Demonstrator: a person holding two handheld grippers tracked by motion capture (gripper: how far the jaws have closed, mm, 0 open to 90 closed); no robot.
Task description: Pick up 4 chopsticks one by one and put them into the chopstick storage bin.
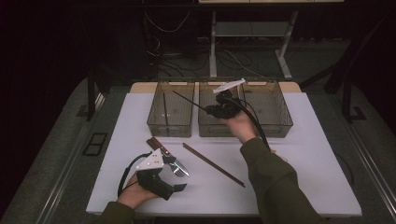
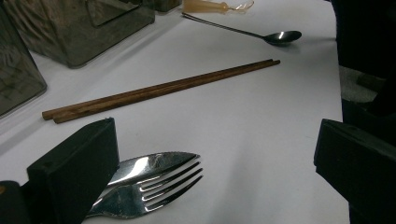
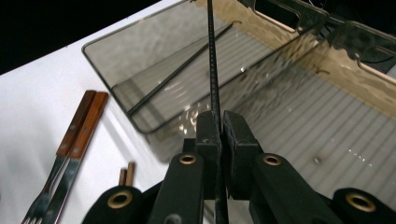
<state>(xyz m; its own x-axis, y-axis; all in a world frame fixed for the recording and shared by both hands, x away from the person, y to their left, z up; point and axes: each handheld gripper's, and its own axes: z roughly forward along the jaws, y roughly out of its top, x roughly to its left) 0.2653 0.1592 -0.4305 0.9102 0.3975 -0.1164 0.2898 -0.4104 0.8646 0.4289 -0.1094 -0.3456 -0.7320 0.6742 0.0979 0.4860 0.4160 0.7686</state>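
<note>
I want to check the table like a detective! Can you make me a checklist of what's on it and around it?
Surface: white table, no spills seen.
Job's things: black chopstick clamped in right gripper over the bins; another black chopstick lies in the left bin.
Clutter: brown chopsticks, two forks, spoon.
Grippers: left gripper open, beside the forks.
Cables: black cable trails from right gripper.
Surroundings: dark floor, wires and desk legs behind.

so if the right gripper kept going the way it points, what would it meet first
Probably the smoky clear plastic left bin: the right gripper, jaws shut on a thin black chopstick, points at it, where another black chopstick lies. Depth is hard to judge.
</note>
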